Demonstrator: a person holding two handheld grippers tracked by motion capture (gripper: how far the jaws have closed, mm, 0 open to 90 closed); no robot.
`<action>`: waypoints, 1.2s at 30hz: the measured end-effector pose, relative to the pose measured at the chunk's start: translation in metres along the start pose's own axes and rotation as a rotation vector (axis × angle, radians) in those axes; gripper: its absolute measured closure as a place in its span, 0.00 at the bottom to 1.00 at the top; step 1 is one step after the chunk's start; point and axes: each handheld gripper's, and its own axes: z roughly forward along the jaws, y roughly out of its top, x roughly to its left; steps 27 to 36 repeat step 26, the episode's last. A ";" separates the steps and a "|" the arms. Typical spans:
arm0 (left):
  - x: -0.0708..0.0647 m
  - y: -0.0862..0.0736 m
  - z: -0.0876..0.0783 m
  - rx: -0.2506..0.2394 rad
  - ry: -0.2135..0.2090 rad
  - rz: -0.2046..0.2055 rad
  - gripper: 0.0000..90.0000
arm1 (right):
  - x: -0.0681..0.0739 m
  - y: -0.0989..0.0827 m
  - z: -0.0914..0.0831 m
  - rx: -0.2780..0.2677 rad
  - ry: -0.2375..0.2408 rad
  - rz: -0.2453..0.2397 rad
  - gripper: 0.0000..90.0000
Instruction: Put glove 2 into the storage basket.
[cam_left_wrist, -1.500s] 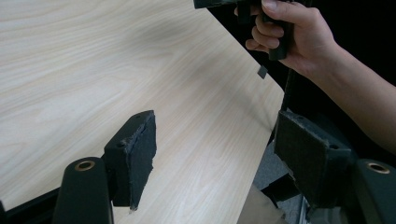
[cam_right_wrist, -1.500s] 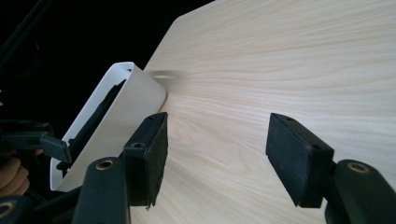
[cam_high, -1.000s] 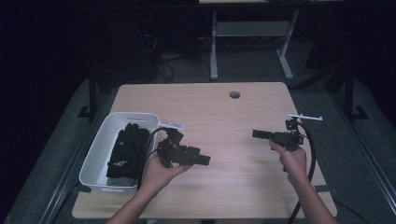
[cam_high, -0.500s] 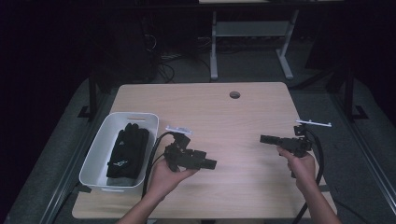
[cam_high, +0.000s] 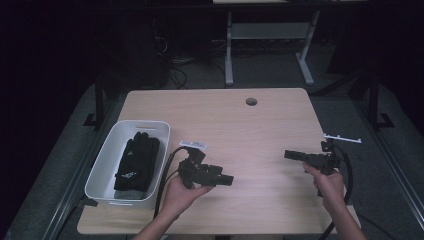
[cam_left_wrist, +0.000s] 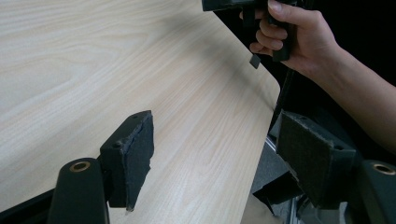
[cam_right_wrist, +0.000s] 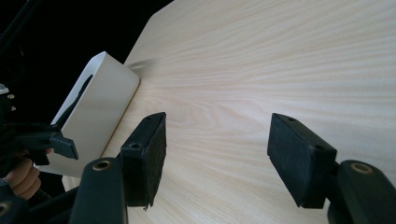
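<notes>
Two grippers are in use, one in each hand. Left gripper (cam_high: 227, 179) sits low over the near-left part of the surface (cam_high: 240, 125), its jaws pointing toward the right side; in the left gripper view its two pads (cam_left_wrist: 140, 154) stand wide apart with only bare wood between them, holding nothing. Right gripper (cam_high: 289, 154) hangs over the near-right part, jaws pointing left toward the other one, and in the right gripper view its pads (cam_right_wrist: 149, 154) are likewise spread wide and empty. The two jaw tips face each other across a stretch of bare wood and are well apart.

One white bin (cam_high: 107, 162) stands at the left edge of the surface, its long side running along that edge. Inside it lies one pair of black gloves (cam_high: 136, 160), flat on the bottom, filling much of the bin. The left hand (cam_high: 180, 192) is just beside the bin's right wall; the gloves are near it but untouched.

One round hole (cam_high: 251, 101) is cut in the surface near the far edge. The whole middle and far half of the surface lies bare, giving free room between the bin and the right edge. The right hand (cam_high: 327, 182) sits close to the right edge, and the near edge runs just under both forearms. One cable trails from each gripper.
</notes>
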 end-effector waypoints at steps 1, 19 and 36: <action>0.001 -0.001 0.001 0.003 0.000 -0.004 0.30 | -0.001 -0.001 0.000 0.002 -0.003 -0.001 0.41; 0.007 -0.018 0.010 0.002 0.002 -0.007 0.30 | -0.011 -0.021 -0.005 0.004 0.000 0.008 0.41; 0.007 -0.024 0.009 0.001 0.008 0.010 0.30 | -0.014 -0.029 -0.010 -0.005 -0.015 0.002 0.40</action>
